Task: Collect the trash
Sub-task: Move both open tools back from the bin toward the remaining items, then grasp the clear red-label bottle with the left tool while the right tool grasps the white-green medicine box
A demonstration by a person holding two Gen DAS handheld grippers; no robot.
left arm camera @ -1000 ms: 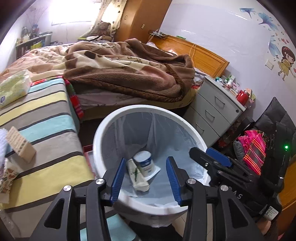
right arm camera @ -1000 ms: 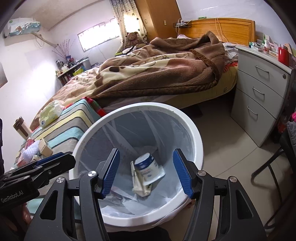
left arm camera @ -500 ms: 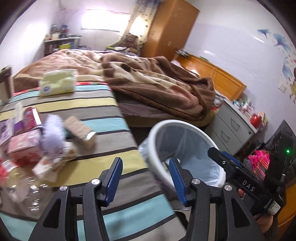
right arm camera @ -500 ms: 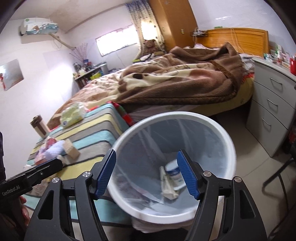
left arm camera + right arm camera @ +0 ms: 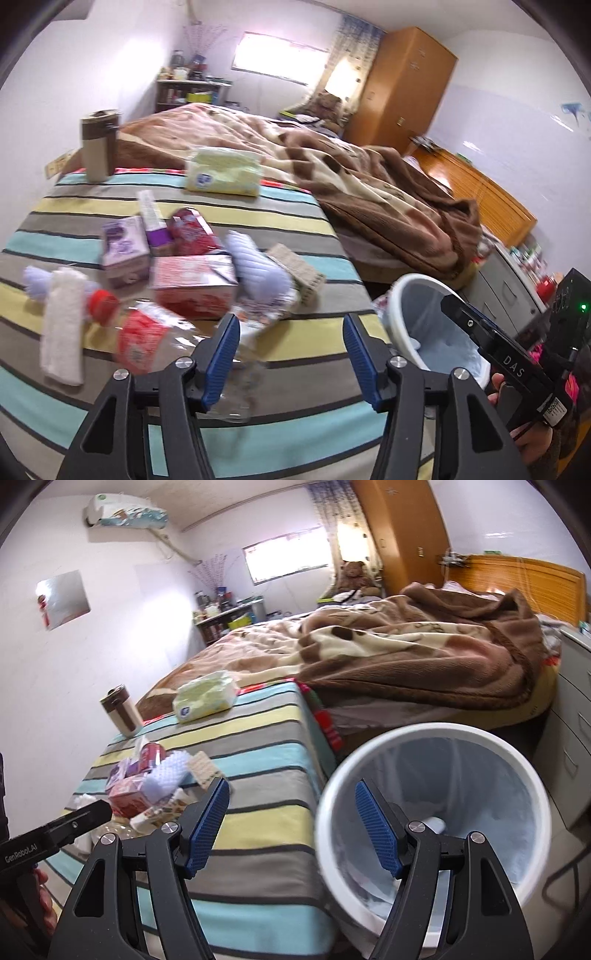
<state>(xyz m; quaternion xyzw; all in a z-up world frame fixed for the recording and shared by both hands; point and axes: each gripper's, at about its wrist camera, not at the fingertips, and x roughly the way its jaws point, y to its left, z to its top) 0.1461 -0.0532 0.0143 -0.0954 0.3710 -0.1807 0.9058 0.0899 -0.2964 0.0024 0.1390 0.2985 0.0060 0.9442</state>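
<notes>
Left tool (image 5: 291, 350) has its jaws apart, just been widening, nothing between them; it hangs over the near edge of the striped bed (image 5: 303, 221). Trash pile (image 5: 177, 273) (red cartons, purple box, clear plastic bottle, white wrappers) lies on the bed, just beyond and left of this tool. Right tool (image 5: 291, 827) gapes wide, empty, straddling the rim of the white bin (image 5: 532, 775), which stands beside the bed; pile is well left of it.
</notes>
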